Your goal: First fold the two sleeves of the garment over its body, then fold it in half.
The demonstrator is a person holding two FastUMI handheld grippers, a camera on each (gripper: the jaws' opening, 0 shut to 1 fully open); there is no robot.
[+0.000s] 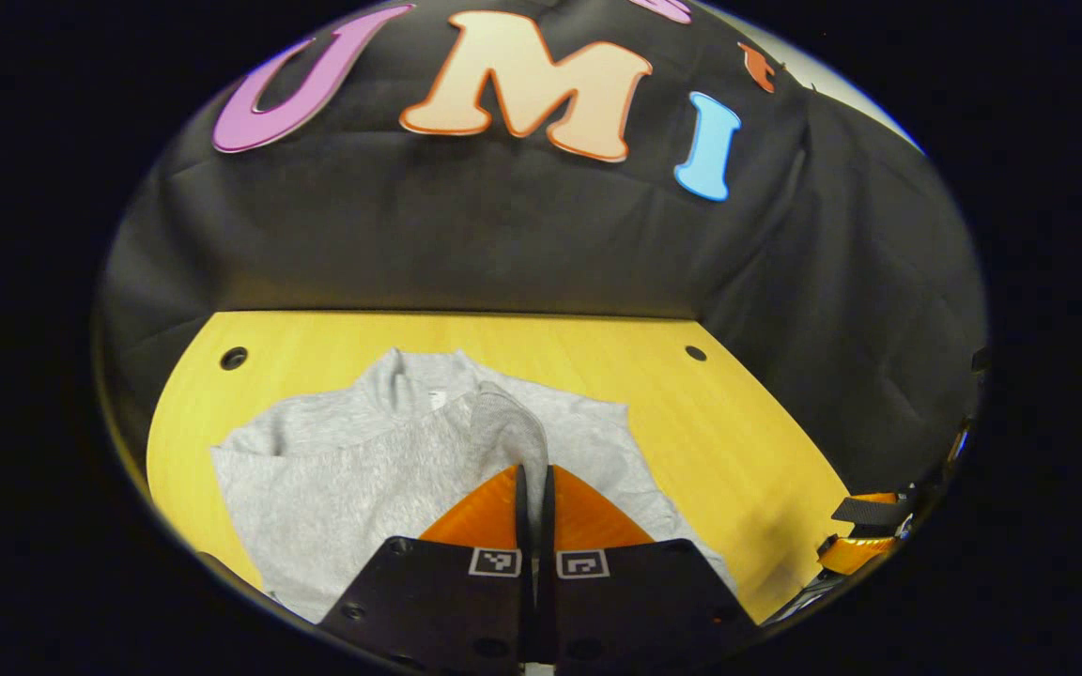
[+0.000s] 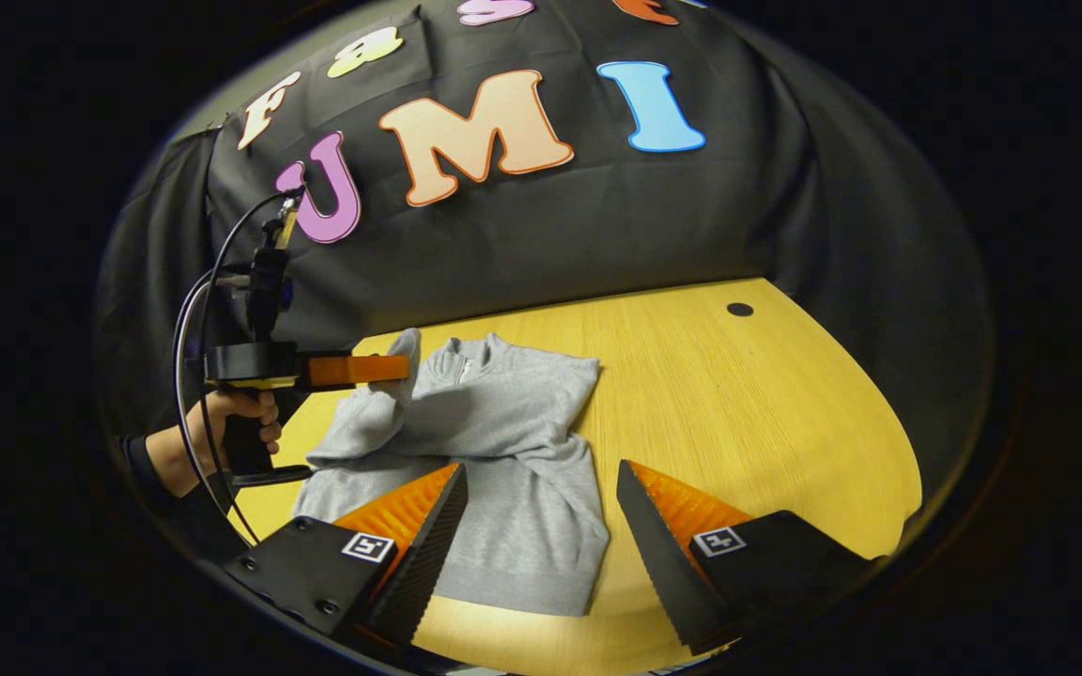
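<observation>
- Left gripper view, bottom centre: left tool (image 1: 533,474) fingers pressed together on a grey sleeve (image 1: 503,427). The fabric rises from between the tips as a narrow fold. How much cloth sits inside the pinch is hidden by the fingers.
- Same view: grey garment (image 1: 334,469) lies on the yellow counter (image 1: 738,441) just beyond the tool, collar toward the top of the frame. Its lower edge is cut off by the tool body and the frame bottom.
- Far right edge of that view: a sliver of the other tool, too cut off and distorted to read.
- Right gripper view, bottom: right tool (image 2: 541,507) fingers wide apart, nothing between them except the garment (image 2: 503,451) lying below. Cannot tell whether the tips touch the cloth or hover over it.
- The garment body runs from mid-frame down between the two fingers. Its hem reaches lower centre, and the hem's left corner is hidden behind the left finger.
- One sleeve already lies folded across the chest.
- Left of frame in the right gripper view: left tool (image 2: 397,368) held by a hand (image 2: 231,422), its tips clamped on the other sleeve (image 2: 367,413), which is lifted off the counter and drapes down to the shoulder.
- Sleeve cuff bunches around the tips there, so its exact end is hard to make out.
- Counter to the right of the garment shows a dark round hole (image 2: 739,309) near its far edge.
</observation>
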